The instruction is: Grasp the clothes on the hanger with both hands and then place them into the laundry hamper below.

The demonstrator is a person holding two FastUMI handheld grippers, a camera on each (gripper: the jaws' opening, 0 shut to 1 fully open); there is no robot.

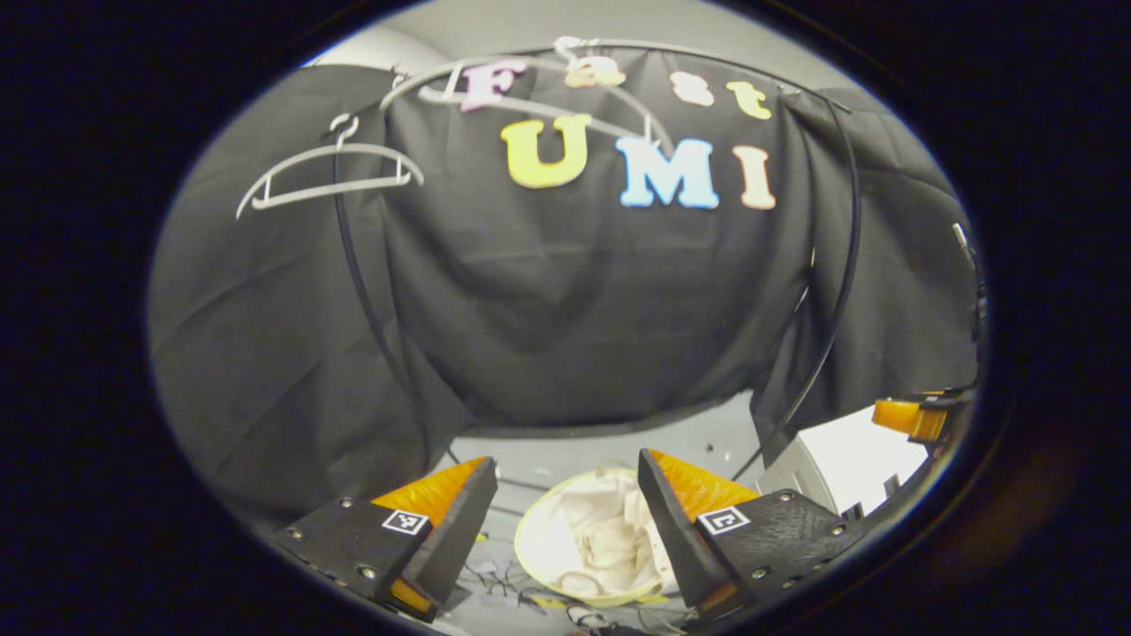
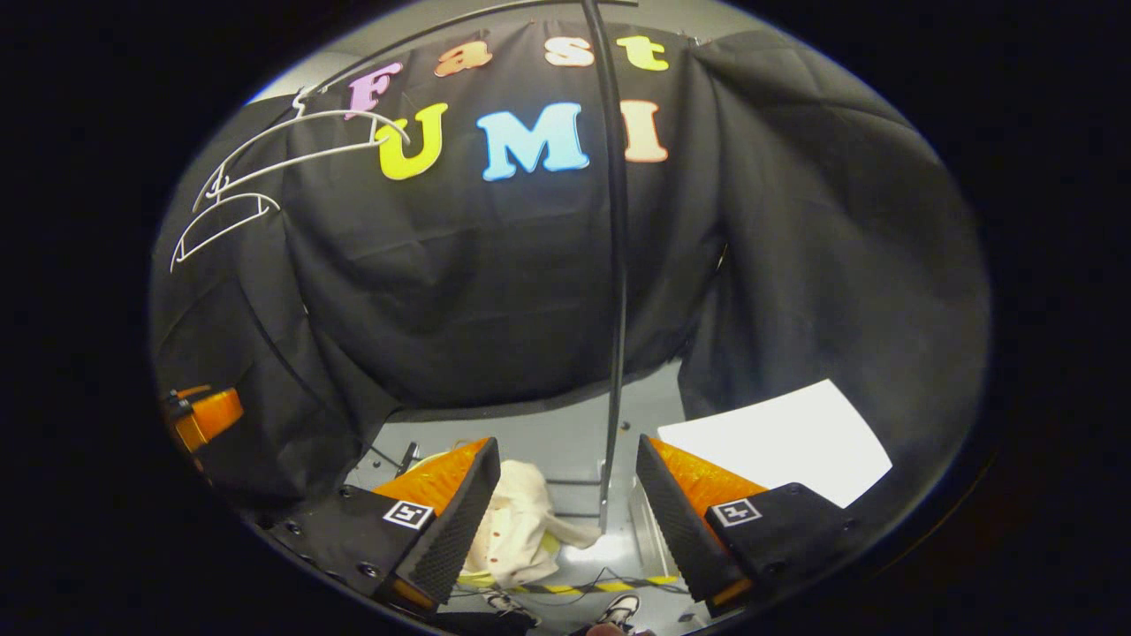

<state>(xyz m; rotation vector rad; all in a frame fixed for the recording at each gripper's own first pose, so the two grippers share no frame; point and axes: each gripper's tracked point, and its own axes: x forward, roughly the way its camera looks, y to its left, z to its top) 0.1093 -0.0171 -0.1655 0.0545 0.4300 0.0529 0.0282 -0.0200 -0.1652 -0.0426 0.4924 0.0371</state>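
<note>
Clothes (image 1: 596, 539) lie in the hamper (image 1: 530, 548) at 6 o'clock, so my left gripper (image 1: 565, 530) and right gripper (image 2: 565, 521) hang apart, empty

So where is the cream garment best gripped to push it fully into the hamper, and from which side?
Probably the buttoned fold of the cream garment that seems draped over the rim of the hamper. Come from above: that part lies bunched and loose, easy to pinch.

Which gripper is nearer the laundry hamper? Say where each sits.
Left, probably. The left gripper hangs open right above the hamper, which shows between its fingers. The right gripper is off to one side; the hamper lies partly behind its left-hand finger.
</note>
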